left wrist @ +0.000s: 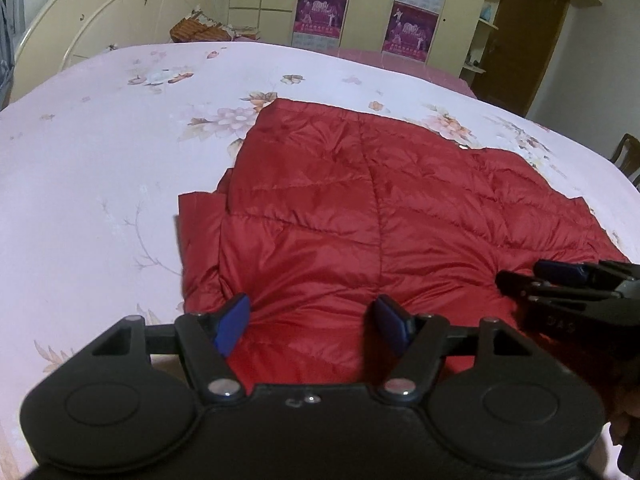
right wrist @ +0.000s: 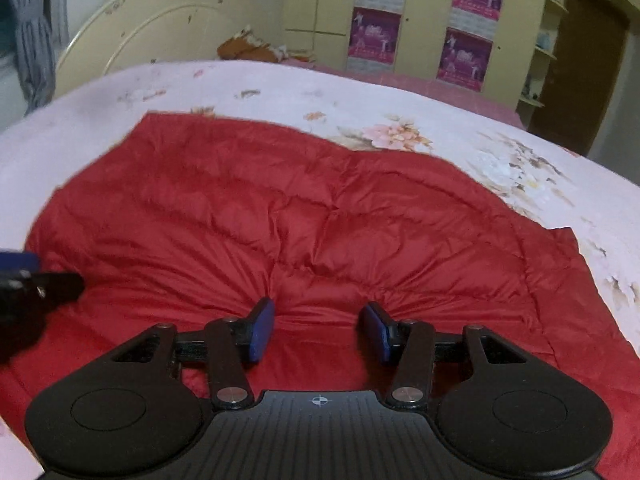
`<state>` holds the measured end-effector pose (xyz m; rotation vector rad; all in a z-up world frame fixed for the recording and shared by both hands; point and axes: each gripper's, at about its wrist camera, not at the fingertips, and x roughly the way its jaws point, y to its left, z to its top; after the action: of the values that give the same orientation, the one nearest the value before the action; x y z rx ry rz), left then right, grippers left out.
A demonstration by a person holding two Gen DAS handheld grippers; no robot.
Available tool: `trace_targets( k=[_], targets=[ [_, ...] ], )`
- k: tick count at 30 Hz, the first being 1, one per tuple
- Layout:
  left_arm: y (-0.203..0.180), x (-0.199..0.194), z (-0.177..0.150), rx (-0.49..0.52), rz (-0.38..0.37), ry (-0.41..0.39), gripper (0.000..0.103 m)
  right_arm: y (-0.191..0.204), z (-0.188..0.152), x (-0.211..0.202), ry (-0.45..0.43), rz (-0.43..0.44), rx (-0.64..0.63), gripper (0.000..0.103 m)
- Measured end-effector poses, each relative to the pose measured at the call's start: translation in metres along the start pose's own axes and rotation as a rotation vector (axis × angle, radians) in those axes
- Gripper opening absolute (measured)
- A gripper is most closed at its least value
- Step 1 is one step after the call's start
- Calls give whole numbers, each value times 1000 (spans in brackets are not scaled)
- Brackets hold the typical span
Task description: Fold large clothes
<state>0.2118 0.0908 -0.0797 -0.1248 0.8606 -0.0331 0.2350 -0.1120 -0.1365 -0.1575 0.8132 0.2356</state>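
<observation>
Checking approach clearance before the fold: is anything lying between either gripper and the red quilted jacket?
Nothing visible. The left gripper and right gripper both sit open directly over the red quilted jacket, pads at its puckered near edge on the floral bedsheet.

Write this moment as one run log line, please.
task: fold jacket | red jacket flat on bed | left hand-held gripper open at near edge | right hand-held gripper open at near edge

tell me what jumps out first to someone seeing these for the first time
A big red quilted jacket spread flat on the pale floral bedspread dominates both views. The left gripper and right gripper press into its near edge with jaws apart, fabric puckering around the blue fingertips. Behind the bed, purple posters hang on cream wardrobe doors.
</observation>
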Motion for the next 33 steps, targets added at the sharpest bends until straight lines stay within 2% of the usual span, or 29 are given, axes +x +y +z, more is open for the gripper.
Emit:
trace_targets(
  k=[4, 7, 9, 12, 15, 25, 29, 33],
  targets=[
    [2, -9, 4, -31, 2, 14, 68, -5, 5, -1, 13, 11, 12, 49],
    [8, -20, 5, -66, -4, 21, 72, -5, 7, -17, 1, 16, 43, 49],
    [11, -26, 1, -75, -2, 28, 73, 0, 4, -31, -13, 10, 33, 50],
    [16, -36, -5, -88, 2, 33, 81, 8, -5, -48, -25, 1, 19, 50],
    [23, -43, -13, -112, -16, 53, 81, 14, -15, -59, -21, -16, 3, 49],
    [34, -54, -39, -177, -53, 106, 84, 21, -27, -70, -3, -46, 0, 49],
    [43, -53, -55, -276, -109, 162, 85, 23, -30, -62, 22, -45, -17, 49],
    [42, -45, -58, -317, -141, 134, 89, 22, -31, -51, 40, -34, -29, 49]
  ],
)
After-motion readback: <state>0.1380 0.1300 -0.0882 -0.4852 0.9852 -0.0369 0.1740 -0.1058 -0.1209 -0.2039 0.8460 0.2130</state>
